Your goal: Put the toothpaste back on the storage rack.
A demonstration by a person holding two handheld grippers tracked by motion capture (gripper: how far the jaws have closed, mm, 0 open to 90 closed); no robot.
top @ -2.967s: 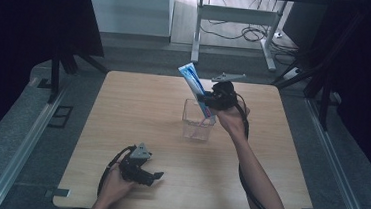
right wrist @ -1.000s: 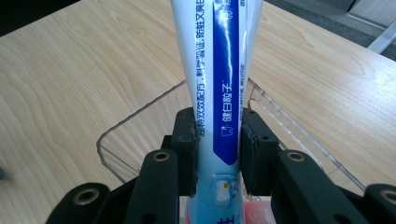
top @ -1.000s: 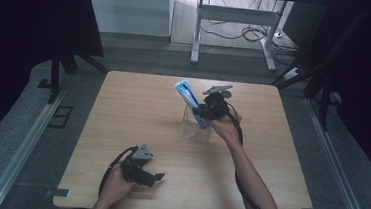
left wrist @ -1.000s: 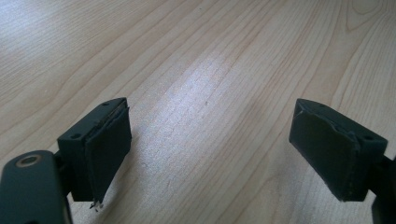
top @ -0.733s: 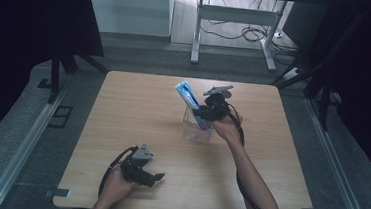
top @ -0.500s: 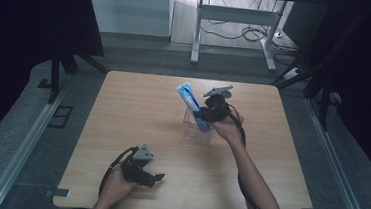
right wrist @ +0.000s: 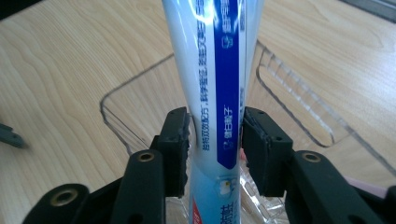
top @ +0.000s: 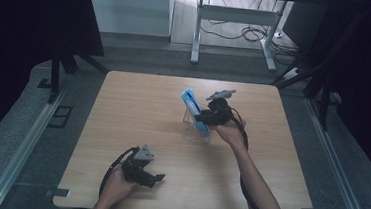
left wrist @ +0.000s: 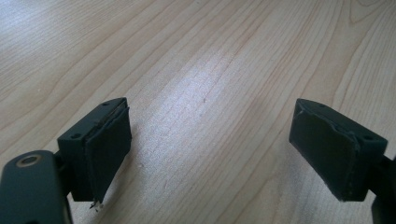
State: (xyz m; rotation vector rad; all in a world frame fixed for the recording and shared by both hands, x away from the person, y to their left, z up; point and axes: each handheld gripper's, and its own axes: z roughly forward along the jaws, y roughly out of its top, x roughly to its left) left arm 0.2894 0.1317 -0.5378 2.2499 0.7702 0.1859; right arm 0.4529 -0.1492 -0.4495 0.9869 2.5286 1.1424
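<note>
Blue-white toothpaste tube (right wrist: 215, 93) clamped between right gripper (right wrist: 215, 140) jaws, lower end inside clear plastic holder (top: 195, 128) beneath gripper | left gripper (left wrist: 210, 140) jaws apart, idle over wooden table (top: 138, 106) | advice: lower straight, release once tube bottoms out, avoid tipping holder.

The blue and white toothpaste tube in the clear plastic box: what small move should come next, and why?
Probably open the right gripper: its jaws clamp the blue and white toothpaste tube, whose lower end already sits inside the clear plastic box. The left gripper rests open.
</note>
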